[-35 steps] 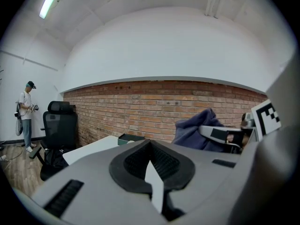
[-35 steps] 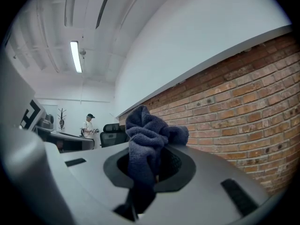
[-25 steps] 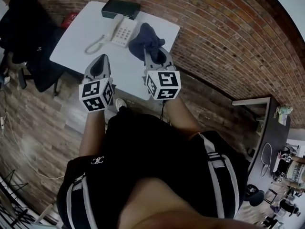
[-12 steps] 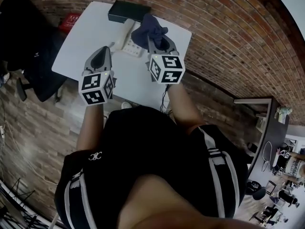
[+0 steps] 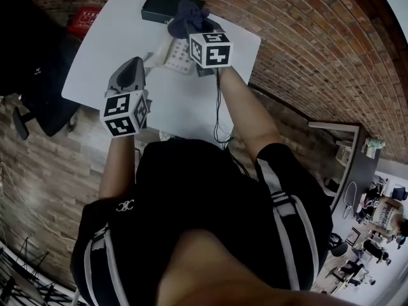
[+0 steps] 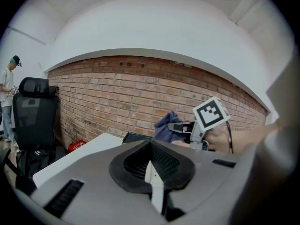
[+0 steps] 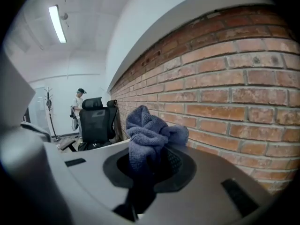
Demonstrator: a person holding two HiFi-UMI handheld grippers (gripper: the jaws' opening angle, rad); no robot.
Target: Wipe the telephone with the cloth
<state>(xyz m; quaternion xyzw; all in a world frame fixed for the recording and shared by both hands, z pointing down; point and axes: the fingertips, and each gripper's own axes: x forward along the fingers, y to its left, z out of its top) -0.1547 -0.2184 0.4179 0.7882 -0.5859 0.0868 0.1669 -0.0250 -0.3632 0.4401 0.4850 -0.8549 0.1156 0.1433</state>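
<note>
The white telephone lies near the far side of the white table; my right gripper partly covers it. My right gripper is raised over the phone's far end and is shut on the bunched dark blue cloth. In the right gripper view the cloth stands up out of the closed jaws of the right gripper. My left gripper hangs over the table to the phone's left, jaws together and holding nothing. The left gripper view shows the left gripper shut, with the cloth beyond it.
A black box sits at the table's far edge by the brick wall. A red object lies on the floor left of the table. A black office chair stands at the left, with a person beyond it.
My right gripper has carried the cloth forward, from the phone's right side to above its far end near the black box. The left gripper has stayed roughly where it was.
</note>
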